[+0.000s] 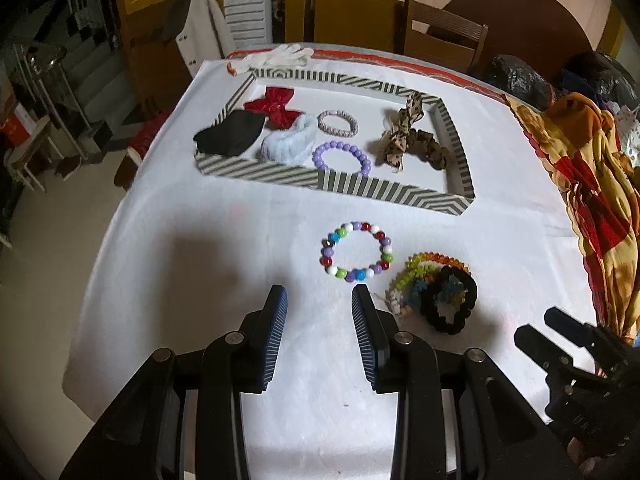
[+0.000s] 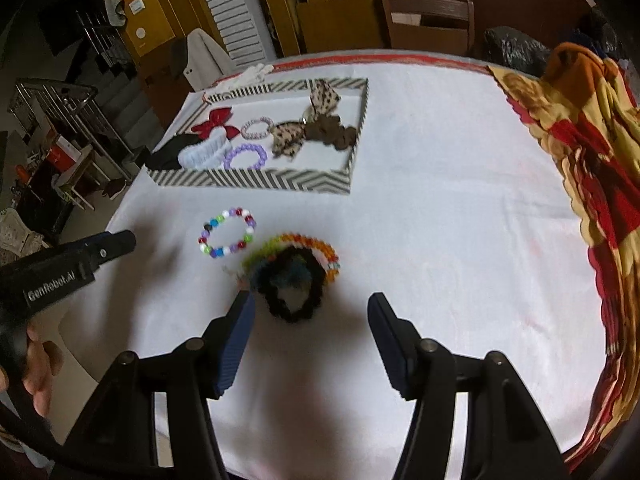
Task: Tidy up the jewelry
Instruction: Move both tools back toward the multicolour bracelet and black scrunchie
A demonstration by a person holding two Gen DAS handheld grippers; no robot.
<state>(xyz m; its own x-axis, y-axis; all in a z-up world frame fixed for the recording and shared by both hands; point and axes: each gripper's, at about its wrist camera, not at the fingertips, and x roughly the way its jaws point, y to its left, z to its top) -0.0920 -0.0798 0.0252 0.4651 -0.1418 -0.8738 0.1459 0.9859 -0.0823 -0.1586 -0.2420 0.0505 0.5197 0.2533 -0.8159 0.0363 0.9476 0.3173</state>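
The one thing I can read is "GenRobot.AI", in pale letters along the black side of the left gripper (image 2: 104,246), where it comes in at the left edge of the right wrist view above the fingers of the hand (image 2: 38,376) holding it. The same gripper, seen from its own camera, shows no lettering. The striped tray (image 1: 280,174) carries only a chevron pattern, no words. The white plates on the yellow wall (image 2: 138,6) at the back are too small and blurred to make out any writing. A red box (image 2: 64,152) on the rack at the left may bear print, but I cannot read it.
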